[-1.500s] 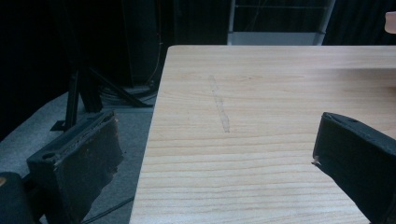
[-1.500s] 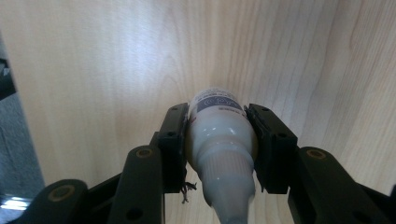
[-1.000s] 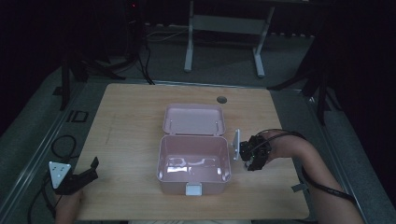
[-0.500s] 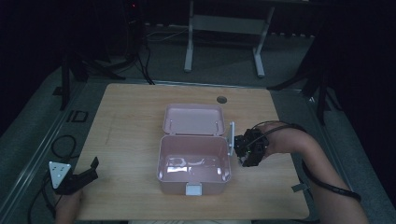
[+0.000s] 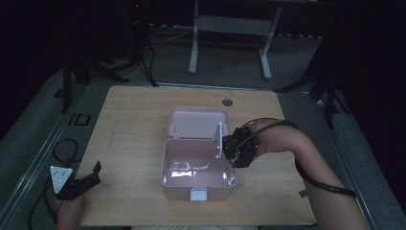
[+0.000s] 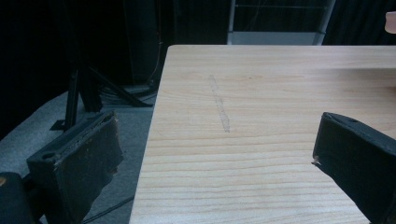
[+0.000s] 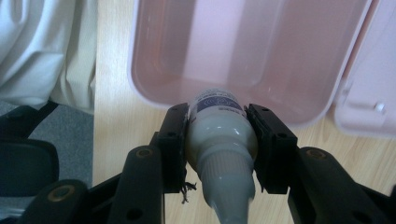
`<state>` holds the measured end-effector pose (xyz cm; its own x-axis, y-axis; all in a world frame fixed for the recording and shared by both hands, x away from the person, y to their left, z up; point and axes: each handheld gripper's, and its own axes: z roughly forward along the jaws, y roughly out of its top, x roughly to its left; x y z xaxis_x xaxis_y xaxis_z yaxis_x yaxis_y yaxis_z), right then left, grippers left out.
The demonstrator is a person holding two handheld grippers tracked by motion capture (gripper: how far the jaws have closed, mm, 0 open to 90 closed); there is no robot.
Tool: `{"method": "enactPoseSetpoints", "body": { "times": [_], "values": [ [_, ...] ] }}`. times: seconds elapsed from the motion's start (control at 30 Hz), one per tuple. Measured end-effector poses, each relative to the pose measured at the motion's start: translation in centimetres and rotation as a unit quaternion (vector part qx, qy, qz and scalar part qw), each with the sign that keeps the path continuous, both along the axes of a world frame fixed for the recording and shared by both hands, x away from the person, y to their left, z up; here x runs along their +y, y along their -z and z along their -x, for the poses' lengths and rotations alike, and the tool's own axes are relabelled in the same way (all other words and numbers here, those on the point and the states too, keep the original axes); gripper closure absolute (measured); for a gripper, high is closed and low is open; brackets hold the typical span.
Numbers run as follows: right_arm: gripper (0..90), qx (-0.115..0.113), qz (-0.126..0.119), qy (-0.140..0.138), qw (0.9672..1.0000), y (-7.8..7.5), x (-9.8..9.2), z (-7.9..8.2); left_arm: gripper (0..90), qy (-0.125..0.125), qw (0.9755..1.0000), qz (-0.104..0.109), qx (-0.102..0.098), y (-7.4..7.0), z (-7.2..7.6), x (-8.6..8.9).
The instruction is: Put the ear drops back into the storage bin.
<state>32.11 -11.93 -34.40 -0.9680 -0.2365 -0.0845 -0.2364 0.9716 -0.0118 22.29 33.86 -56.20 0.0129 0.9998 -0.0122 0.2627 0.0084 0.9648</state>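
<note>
Right gripper [image 5: 235, 152]: moved from beside the box to its right rim since a second ago; jaws clamped on a white bottle [image 7: 221, 133], its base pointing over the open pink box [image 5: 172, 175]. Bottle label too blurred to read. Box lid [image 5: 197, 122] lies flat behind, on the wooden table [image 5: 134, 124]. Left gripper [image 6: 219, 168]: jaws spread wide, nothing between, resting at the table's near left corner.

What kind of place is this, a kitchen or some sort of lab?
Probably a recording lab or studio, not a kitchen: a bare wooden table in a dark room, metal stands behind it, and cables on grey carpet.
</note>
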Motion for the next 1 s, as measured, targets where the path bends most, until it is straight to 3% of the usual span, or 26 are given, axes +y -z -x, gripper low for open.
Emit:
{"method": "enactPoseSetpoints", "body": {
  "times": [0.33,1.0],
  "values": [
    [59.9,0.005,-0.006,-0.021,0.9998,1.0,2.2,0.1,1.4,0.001,1.0,0.001,0.0,0.0,0.0,0.0],
    [59.8,0.044,0.029,-0.002,0.9986,8.2,3.5,-2.2,1.4,0.002,1.0,0.002,0.001,0.0,0.0,0.0]
  ]
}}
